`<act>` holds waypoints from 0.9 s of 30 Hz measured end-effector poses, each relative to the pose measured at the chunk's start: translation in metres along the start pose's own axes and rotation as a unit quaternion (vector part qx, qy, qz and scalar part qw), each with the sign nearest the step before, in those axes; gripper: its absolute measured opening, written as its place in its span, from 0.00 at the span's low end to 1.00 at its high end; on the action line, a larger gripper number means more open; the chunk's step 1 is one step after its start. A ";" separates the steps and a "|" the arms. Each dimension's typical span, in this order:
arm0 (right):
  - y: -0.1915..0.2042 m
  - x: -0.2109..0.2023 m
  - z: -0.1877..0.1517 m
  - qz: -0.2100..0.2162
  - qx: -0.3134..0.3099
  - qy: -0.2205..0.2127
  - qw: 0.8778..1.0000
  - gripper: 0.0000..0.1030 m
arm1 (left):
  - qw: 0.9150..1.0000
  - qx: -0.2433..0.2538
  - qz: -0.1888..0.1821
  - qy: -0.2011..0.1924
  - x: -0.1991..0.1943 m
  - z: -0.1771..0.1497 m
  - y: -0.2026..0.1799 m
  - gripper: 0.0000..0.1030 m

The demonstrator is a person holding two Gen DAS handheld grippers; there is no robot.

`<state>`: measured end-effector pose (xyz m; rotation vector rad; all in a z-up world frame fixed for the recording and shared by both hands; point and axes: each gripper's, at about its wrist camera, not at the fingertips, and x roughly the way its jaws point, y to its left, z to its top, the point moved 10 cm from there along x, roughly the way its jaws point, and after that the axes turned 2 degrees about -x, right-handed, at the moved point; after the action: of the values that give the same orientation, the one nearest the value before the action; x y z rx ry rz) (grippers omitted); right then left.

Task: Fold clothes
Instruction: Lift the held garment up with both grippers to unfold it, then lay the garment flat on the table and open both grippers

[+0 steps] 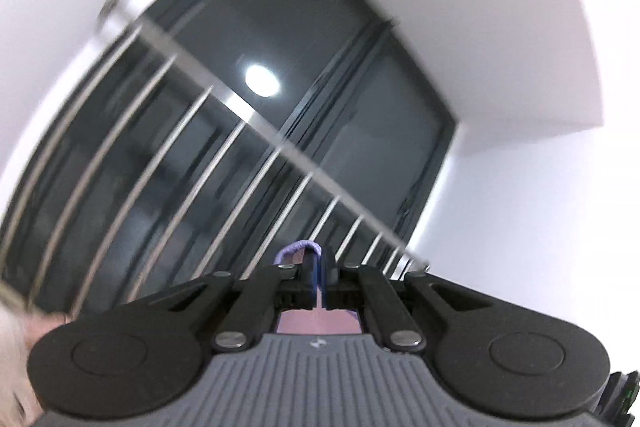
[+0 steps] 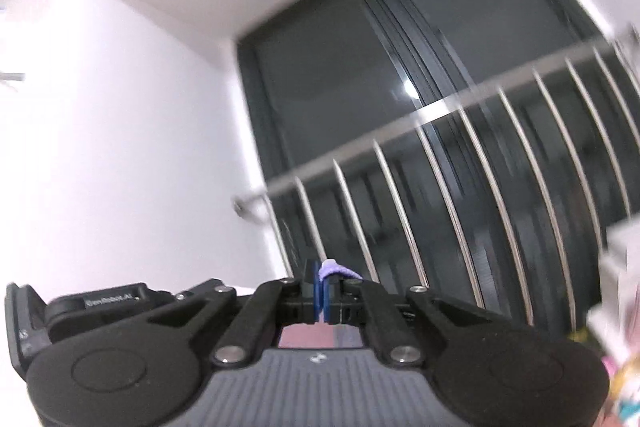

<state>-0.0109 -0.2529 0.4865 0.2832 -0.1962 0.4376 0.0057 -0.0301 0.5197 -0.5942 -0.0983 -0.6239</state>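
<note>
Both grippers, left (image 1: 318, 269) and right (image 2: 326, 281), point up at a window (image 1: 304, 99), each pinching the garment's purple hem (image 1: 298, 249), the rest hanging unseen; such thin bites could slip.

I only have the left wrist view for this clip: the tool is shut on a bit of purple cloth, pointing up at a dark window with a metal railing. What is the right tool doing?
Observer: The right tool is also closed, pinching a purple cloth edge between its blue pads.
Operator: Where is it pointing?
Observer: Upward too, at the dark window and the metal railing, with a white wall filling its left side.
Operator: Anything else there that I lack?
Observer: Yes, something blurred and colourful, pink and yellow, sits at its right edge; too smeared to identify.
</note>
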 end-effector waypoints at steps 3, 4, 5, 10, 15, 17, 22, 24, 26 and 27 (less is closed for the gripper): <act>0.029 -0.022 0.031 0.004 -0.029 -0.019 0.999 0.01 | 0.999 0.039 0.007 -0.016 -0.019 0.013 -0.032 0.01; 0.034 -0.025 0.037 0.004 -0.034 -0.022 0.999 0.01 | 0.999 0.046 0.014 -0.016 -0.019 0.013 -0.035 0.01; 0.040 -0.027 0.041 0.005 -0.038 -0.022 0.999 0.01 | 0.998 0.050 0.022 -0.011 -0.016 0.010 -0.033 0.01; 0.028 0.008 0.017 -0.004 -0.028 0.015 0.999 0.01 | 0.996 0.052 0.067 0.014 0.006 -0.003 0.011 0.01; -0.035 0.101 -0.077 -0.057 0.000 0.112 0.992 0.01 | 0.983 0.068 0.156 0.073 0.080 -0.063 0.132 0.01; -0.068 0.151 -0.140 -0.089 0.013 0.164 0.982 0.02 | 0.965 0.078 0.207 0.142 0.120 -0.122 0.203 0.09; -0.107 0.164 -0.290 -0.114 -0.003 0.304 0.946 0.38 | 0.885 0.074 0.341 0.307 0.119 -0.284 0.371 0.38; -0.116 0.151 -0.343 -0.113 -0.014 0.355 0.928 0.36 | 0.892 0.014 0.321 0.319 0.078 -0.315 0.391 0.38; -0.125 0.137 -0.395 -0.112 -0.025 0.404 0.907 0.38 | 0.895 -0.002 0.301 0.330 0.025 -0.332 0.387 0.44; -0.129 0.130 -0.420 -0.111 -0.030 0.429 0.896 0.39 | 0.893 0.019 0.295 0.340 -0.003 -0.338 0.380 0.47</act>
<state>0.2143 -0.1838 0.0933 0.0289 0.6841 0.2947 0.1923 0.0323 0.0509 -0.3104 0.7097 -0.2036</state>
